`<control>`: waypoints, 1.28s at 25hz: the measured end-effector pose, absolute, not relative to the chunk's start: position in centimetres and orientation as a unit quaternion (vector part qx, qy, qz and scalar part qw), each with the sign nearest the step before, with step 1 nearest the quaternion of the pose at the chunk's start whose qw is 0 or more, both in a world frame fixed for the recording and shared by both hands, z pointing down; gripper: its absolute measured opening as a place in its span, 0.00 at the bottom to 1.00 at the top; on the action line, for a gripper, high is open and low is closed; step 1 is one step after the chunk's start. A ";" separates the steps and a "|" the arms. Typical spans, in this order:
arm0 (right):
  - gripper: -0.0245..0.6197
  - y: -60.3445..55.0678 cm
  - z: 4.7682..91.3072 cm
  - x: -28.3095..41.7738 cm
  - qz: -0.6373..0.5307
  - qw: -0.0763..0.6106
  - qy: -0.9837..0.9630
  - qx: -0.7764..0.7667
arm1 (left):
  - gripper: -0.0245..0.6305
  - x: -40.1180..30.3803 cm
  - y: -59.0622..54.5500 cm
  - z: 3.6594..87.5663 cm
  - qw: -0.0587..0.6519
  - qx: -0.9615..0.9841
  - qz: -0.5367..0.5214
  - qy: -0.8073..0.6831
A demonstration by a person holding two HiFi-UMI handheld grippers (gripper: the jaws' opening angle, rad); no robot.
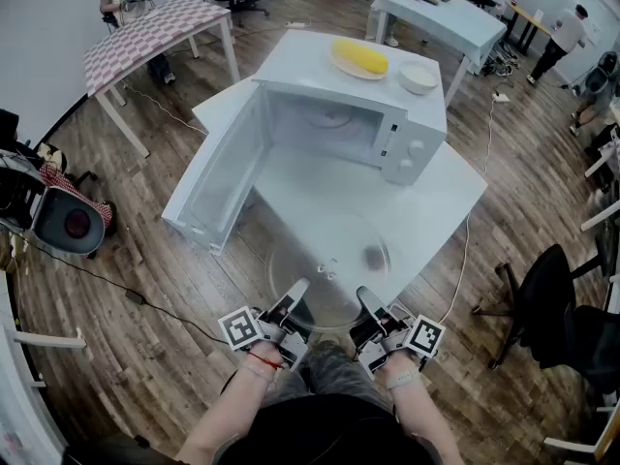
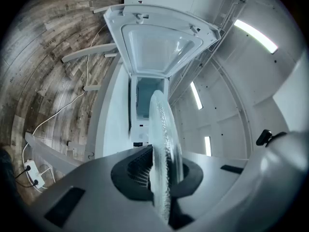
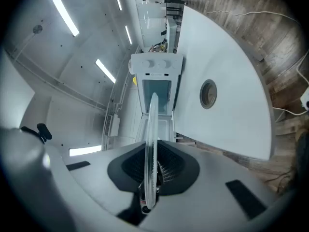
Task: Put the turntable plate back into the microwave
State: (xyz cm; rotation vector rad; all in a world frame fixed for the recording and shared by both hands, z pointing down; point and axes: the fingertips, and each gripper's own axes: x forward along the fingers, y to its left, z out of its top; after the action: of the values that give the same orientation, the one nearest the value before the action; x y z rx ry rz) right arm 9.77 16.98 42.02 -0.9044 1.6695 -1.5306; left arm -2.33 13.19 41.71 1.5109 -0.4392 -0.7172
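The clear glass turntable plate [image 1: 329, 269] is held level above the white table [image 1: 455, 197], in front of the white microwave [image 1: 387, 129], whose door [image 1: 218, 177] is swung wide open to the left. My left gripper [image 1: 291, 306] is shut on the plate's near left rim and my right gripper [image 1: 373, 308] on its near right rim. In the left gripper view the plate [image 2: 164, 139] stands edge-on between the pads of the left gripper [image 2: 161, 175], facing the open cavity [image 2: 147, 100]. The right gripper view shows the plate [image 3: 152, 129] clamped in the right gripper [image 3: 150, 178], with the microwave [image 3: 157, 88] ahead.
A dish with something yellow [image 1: 359, 58] and a white bowl [image 1: 418, 77] sit on top of the microwave. A small round dark object [image 3: 208, 94] lies on the table under the plate. A checkered table [image 1: 145, 32] stands at the back left and office chairs [image 1: 562, 308] at the right.
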 end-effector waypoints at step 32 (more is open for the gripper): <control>0.10 10.0 43.3 11.3 -0.589 0.322 0.661 -0.335 | 0.08 -1.2 7.2 43.2 0.642 0.652 -0.336 -0.225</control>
State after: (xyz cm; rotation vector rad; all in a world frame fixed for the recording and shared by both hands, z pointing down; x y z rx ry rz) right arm 11.34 9.98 43.31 -0.8797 1.7361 -1.5478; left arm -1.16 7.17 43.18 1.4854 -0.5129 -0.7670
